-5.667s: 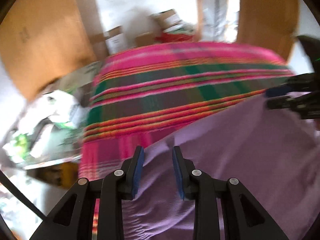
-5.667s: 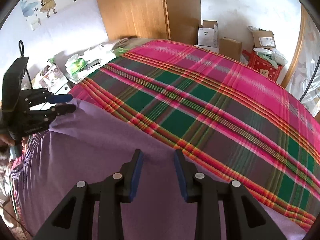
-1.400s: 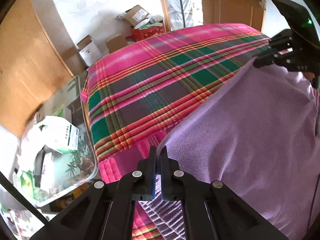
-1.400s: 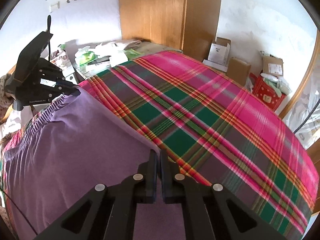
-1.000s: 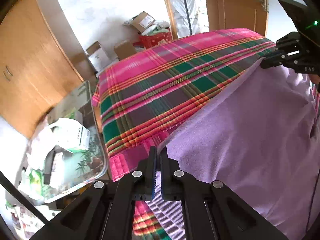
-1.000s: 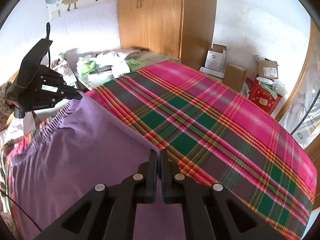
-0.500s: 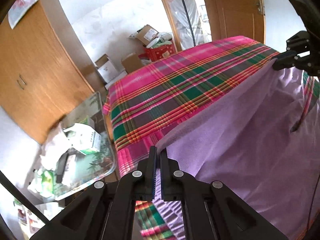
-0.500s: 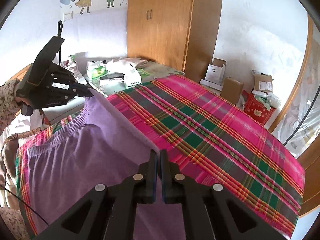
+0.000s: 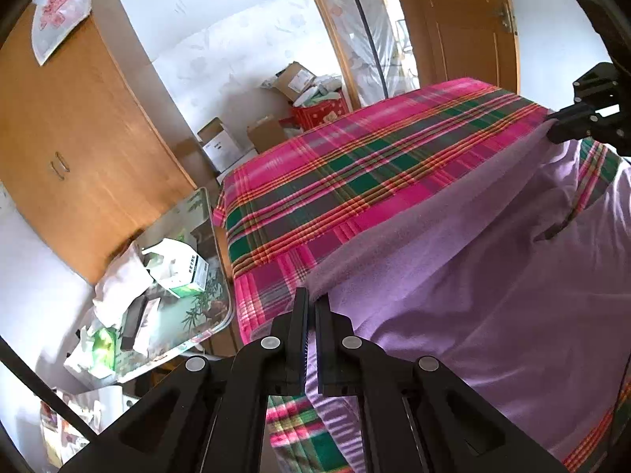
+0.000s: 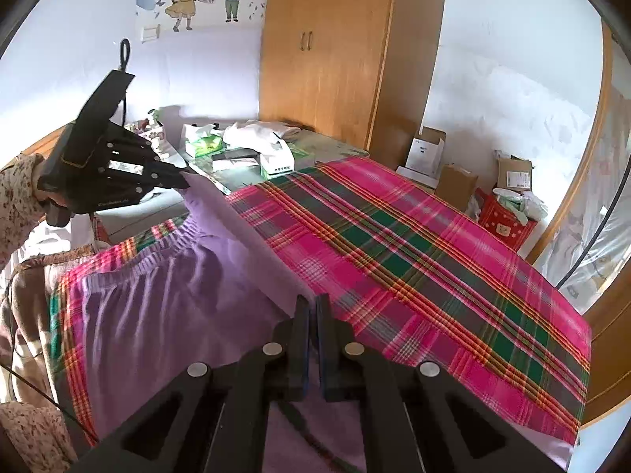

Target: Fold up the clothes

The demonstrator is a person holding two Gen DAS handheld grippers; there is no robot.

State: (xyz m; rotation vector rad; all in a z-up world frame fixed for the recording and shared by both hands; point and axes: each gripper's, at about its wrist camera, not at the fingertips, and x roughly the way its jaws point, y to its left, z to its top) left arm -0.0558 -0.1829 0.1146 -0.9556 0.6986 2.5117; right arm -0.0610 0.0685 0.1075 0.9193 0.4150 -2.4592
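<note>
A purple garment [image 9: 493, 283] with an elastic waistband [image 10: 157, 252] is lifted off the pink and green plaid bed [image 9: 355, 173]. My left gripper [image 9: 311, 299] is shut on one corner of its raised edge. Its other corner is pinched in my right gripper [image 10: 312, 303], which is shut too. The edge runs taut between them, and the rest of the cloth hangs down toward the bed's near side. Each gripper shows in the other's view: the right gripper [image 9: 552, 132] at far right, the left gripper [image 10: 183, 181] at left, held by a hand in a floral sleeve [image 10: 19, 185].
A glass-topped side table [image 9: 185, 307] with boxes and tissues stands left of the bed. A wooden wardrobe [image 10: 331, 51] rises behind it. Cardboard boxes [image 10: 453, 173] and a red bag [image 10: 503, 228] sit on the floor past the bed. A wooden door [image 9: 465, 19] stands at right.
Both grippers have risen and drawn back with the purple garment's edge, lifting more cloth off the bed. More of the room and the waistband now shows.
</note>
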